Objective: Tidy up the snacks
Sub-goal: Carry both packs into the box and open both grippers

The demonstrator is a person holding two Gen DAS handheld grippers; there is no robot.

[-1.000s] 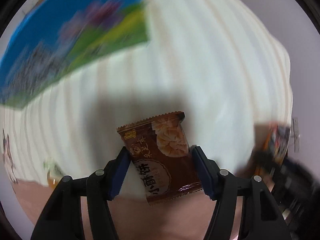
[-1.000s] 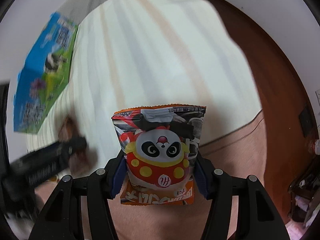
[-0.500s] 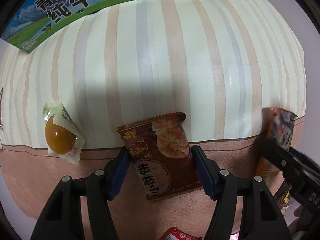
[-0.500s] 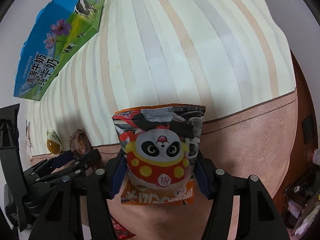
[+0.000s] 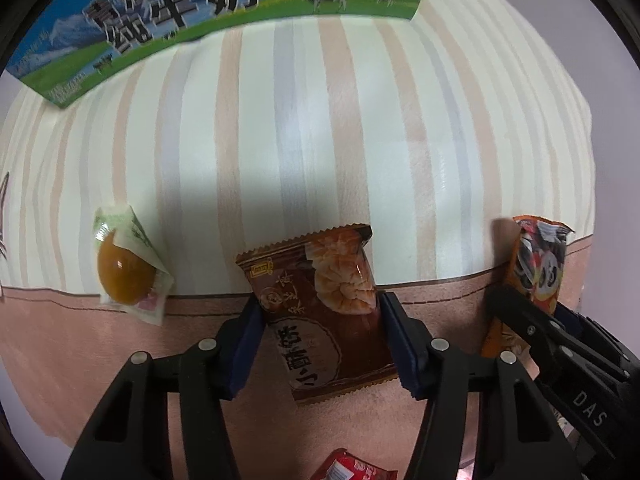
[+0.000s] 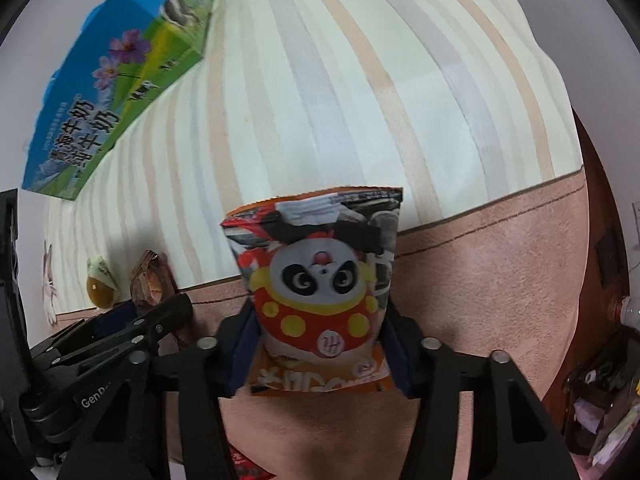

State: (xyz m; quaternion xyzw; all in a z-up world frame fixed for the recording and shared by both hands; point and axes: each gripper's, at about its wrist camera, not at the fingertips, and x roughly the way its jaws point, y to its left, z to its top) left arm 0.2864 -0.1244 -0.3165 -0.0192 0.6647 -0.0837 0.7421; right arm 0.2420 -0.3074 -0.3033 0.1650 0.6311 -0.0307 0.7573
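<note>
Presently, brown biscuit packet [image 5: 320,312]: it is being pinched between the blue pads [image 5: 246,344] of the left gripper [image 5: 322,344], one pad pressing on each long edge; its serrated top is sticking out forward past the fingertips and its lower seam is lying back between the fingers.
Left gripper seen from the right wrist view [image 6: 120,332]: its fingers are being held closed on the same brown packet [image 6: 150,278], to the left of the panda packet.
Panda snack packet [image 6: 320,292]: it is being gripped upright between the pads of the right gripper [image 6: 320,352], its upper half rising clear of the fingertips and its orange bottom edge sitting between the fingers.
Right gripper seen from the left wrist view [image 5: 524,316]: it is being held to the right of the brown packet, clamped on the panda packet [image 5: 538,264].
Wrapped amber sweet [image 5: 126,266]: it is lying on the striped tablecloth [image 5: 312,128], left of the brown packet and well apart from both grippers.
Milk carton box [image 5: 208,12]: it is lying beyond the brown packet, at the far side of the cloth.
Red wrapper [image 5: 352,466]: only a corner is being shown, below the brown packet.
</note>
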